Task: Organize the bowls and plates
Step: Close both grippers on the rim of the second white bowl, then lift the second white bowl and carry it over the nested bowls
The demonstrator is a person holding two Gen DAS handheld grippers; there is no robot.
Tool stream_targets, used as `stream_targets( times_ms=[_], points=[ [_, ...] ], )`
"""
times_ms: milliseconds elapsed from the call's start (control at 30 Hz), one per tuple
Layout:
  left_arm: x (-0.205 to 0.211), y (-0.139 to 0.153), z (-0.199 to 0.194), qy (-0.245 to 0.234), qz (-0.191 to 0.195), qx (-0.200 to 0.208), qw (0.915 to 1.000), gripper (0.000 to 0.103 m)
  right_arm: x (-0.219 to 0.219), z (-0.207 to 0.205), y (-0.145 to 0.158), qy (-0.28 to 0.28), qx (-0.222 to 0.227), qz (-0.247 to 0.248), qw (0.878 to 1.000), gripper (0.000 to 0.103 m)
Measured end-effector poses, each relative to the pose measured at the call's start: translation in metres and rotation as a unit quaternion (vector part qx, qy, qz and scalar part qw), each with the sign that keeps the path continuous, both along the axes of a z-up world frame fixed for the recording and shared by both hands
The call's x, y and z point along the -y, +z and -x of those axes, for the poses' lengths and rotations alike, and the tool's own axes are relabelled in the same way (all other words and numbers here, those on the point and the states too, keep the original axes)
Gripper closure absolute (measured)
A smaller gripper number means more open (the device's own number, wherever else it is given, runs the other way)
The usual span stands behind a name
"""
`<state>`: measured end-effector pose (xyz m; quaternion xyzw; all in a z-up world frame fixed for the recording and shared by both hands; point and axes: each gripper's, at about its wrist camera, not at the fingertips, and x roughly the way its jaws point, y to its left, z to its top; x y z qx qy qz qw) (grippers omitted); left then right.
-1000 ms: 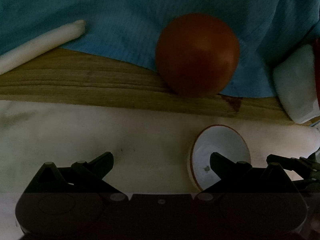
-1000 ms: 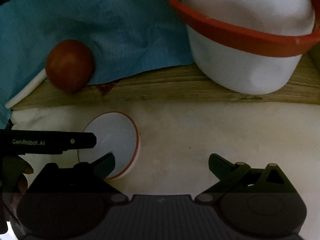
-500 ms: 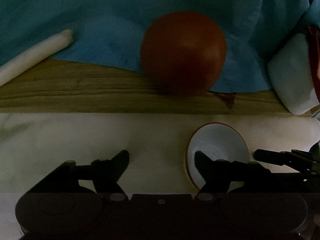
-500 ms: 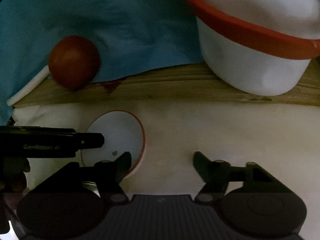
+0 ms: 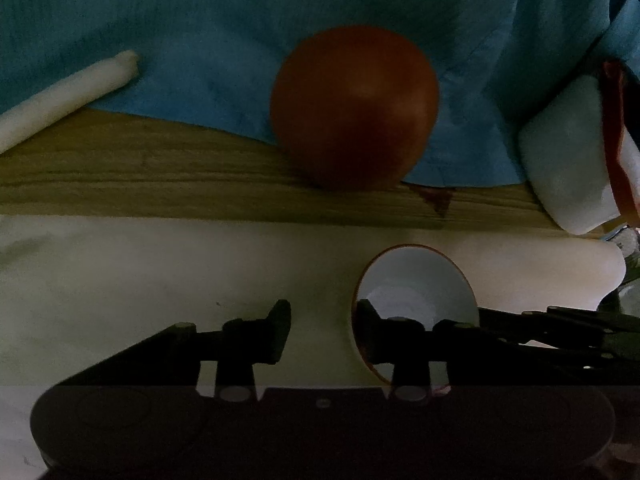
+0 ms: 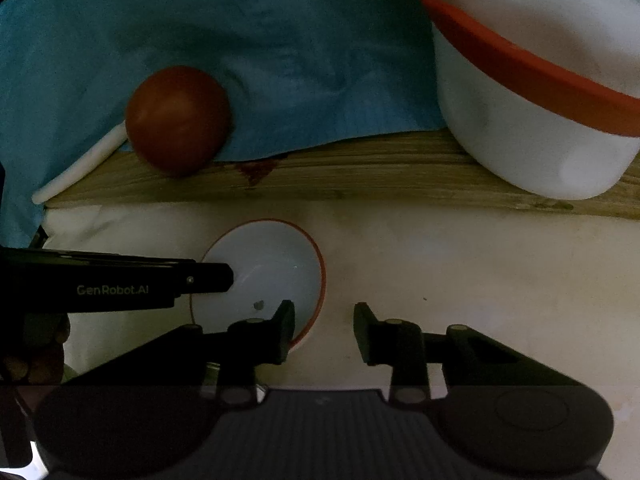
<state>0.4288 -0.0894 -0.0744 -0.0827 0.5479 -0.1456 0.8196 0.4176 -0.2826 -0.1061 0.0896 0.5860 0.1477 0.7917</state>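
One wood board (image 5: 160, 176) on pale counter (image 6: 480, 280); blue cloth (image 5: 240, 20) behind.

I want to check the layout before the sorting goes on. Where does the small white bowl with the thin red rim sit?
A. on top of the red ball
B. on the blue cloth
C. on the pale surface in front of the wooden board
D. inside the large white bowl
C: the small bowl rests on the pale surface, nearer than the wooden board.

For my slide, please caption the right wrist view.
Small red-rimmed white bowl on cream surface, between both grippers; red ball behind.
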Motion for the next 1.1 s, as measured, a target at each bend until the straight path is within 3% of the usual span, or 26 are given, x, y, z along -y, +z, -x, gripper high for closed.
stream_targets(
  times_ms=[100,200,267,333,700,1100],
  points=[
    [-0.005,-0.001,0.000,-0.001,0.004,-0.005,1.0000,0.068,0.003,-0.002,0.000,0.004,0.001,-0.001,1.000,0.073],
    [-0.008,-0.002,-0.005,0.000,0.015,-0.016,0.9998,0.071,0.004,-0.001,-0.001,0.005,0.001,-0.012,1.000,0.084],
    [-0.007,-0.002,-0.004,0.001,0.028,-0.021,0.9994,0.080,0.003,-0.001,-0.001,0.006,0.003,-0.013,1.000,0.085],
    [-0.005,0.001,-0.001,-0.003,0.042,-0.024,0.9988,0.096,0.003,-0.002,-0.002,0.003,0.004,-0.016,1.000,0.086],
    [-0.005,0.019,0.006,0.016,0.046,-0.008,0.9988,0.098,0.002,0.001,0.009,-0.025,0.010,-0.025,0.999,0.092],
    [-0.010,0.054,0.029,0.040,0.059,0.033,0.9969,0.099,0.010,0.028,0.052,-0.023,0.055,-0.037,0.998,0.093]
  ],
)
